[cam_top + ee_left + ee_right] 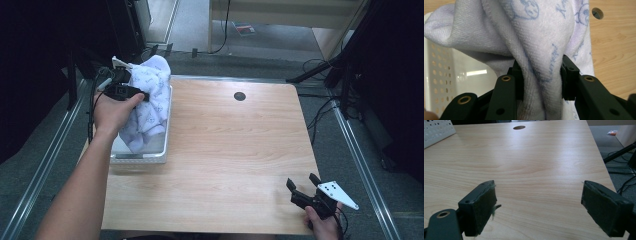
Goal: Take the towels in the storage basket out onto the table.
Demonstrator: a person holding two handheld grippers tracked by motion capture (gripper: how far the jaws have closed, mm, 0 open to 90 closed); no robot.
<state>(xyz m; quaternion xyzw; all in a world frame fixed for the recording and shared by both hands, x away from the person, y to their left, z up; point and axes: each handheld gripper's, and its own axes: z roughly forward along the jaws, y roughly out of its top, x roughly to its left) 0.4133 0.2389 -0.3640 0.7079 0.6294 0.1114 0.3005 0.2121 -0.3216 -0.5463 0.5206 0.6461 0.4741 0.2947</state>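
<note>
My left hand-held gripper (142, 95) is clamped tight on a bunched fold of the lavender printed towel (147, 102); in the left gripper view both pads pinch the cloth (541, 72) between them, jaws as far closed as the wad lets them. The towel sits at the far-left of the surface (225, 150), over the white perforated basket (140, 157): pinched part up high, the rest hanging down, lower end still inside the basket. So its long axis runs roughly vertical from my grip down to the basket floor, slightly toward me in the high view. Towel lies straight ahead of the left jaws, touching them; the left hand (115, 112) is by far the nearer one. My right hand-held gripper (304, 186) is well apart at the near-right corner, jaws wide open and nothing between them, pads (480, 207) pointing across bare wood toward the far-left basket corner (436, 131). Judging from this, the next move turns on clearing the hanging tail over the basket's right wall, so lift up then right toward the open middle of the surface
</note>
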